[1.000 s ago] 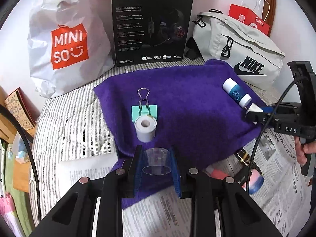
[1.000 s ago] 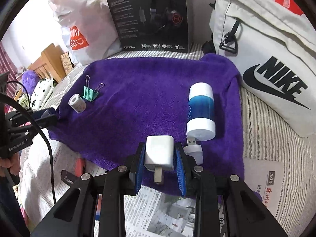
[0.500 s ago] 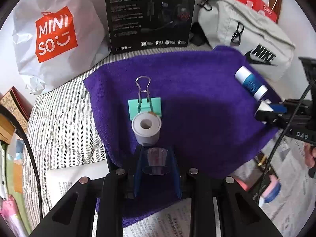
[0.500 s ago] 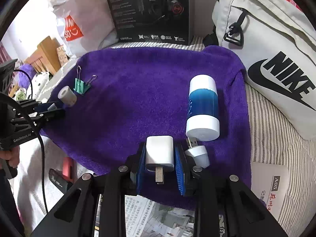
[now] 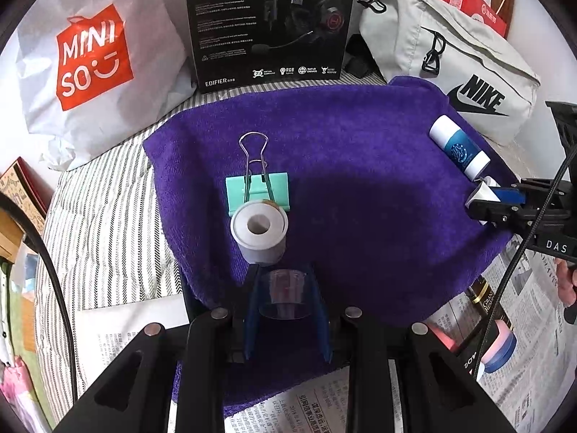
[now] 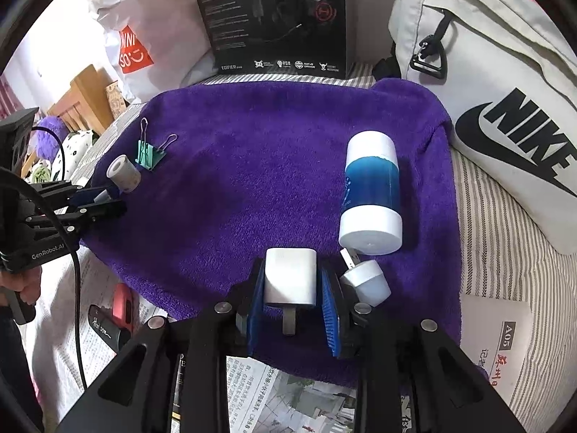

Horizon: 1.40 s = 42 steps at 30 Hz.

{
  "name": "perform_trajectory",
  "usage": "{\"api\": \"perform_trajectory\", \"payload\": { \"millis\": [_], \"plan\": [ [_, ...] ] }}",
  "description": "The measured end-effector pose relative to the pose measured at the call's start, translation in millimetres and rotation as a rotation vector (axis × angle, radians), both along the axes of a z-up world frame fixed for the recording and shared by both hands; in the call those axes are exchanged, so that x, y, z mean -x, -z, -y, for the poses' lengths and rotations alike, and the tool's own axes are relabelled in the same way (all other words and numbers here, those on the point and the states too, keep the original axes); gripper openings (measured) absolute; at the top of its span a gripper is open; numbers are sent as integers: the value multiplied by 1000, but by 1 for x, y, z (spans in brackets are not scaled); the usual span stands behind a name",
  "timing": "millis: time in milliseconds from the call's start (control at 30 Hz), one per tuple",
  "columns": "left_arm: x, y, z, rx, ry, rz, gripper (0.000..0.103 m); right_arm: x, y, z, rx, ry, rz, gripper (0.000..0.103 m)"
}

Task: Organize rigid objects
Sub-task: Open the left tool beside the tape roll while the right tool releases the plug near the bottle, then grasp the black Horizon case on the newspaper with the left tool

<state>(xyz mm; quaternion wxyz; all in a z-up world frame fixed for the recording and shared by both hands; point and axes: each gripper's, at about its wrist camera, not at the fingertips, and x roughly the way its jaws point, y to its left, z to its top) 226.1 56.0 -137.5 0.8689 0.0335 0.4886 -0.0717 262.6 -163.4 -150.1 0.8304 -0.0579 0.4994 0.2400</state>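
A purple towel [image 5: 360,180] holds a mint binder clip [image 5: 277,187], a white tape roll [image 5: 259,232] and a blue-and-white bottle [image 5: 459,153]. My left gripper [image 5: 283,270] is shut on a small clear cup [image 5: 285,294], just short of the tape roll. In the right wrist view my right gripper [image 6: 290,263] has a white charger [image 6: 290,281] between its pads, low over the towel's [image 6: 234,180] near edge. Its jaws are opening, the pads still against the charger. A small white USB plug [image 6: 364,279] and the bottle [image 6: 371,195] lie just to its right.
A white Miniso bag [image 5: 86,65], a black headset box [image 5: 270,25] and a grey Nike bag [image 5: 450,61] stand behind the towel. Newspaper [image 5: 523,324] with a pink-and-blue item [image 5: 499,346] lies at the near right. Striped bedding [image 5: 101,216] lies to the left.
My left gripper has carried the clear cup forward and down, up close to the tape roll. The right gripper has hardly moved with the charger.
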Motion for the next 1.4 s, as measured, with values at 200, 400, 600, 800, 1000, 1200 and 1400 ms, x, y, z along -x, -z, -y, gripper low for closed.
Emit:
{"api": "perform_trajectory", "payload": {
  "millis": [200,400,600,800,1000,1200,1400],
  "plan": [
    [0,-1,1,4,-18,-14,29,4,-4,5,1,13,0,45],
    [2,-3,2,6,-34,-29,38,9,-10,13,-4,15,8,49],
    [13,-13,6,0,-13,1,56,21,-19,24,-37,30,27,50],
    [39,-32,10,7,10,64,56,40,-30,34,-18,29,54,54],
    [70,-41,26,0,74,114,56,61,-37,44,-13,28,66,55],
    [92,-32,54,-58,155,112,56,78,-33,55,-23,41,49,55],
    [100,-16,66,-39,227,78,56,88,-26,63,-31,52,24,55]
  ]
}}
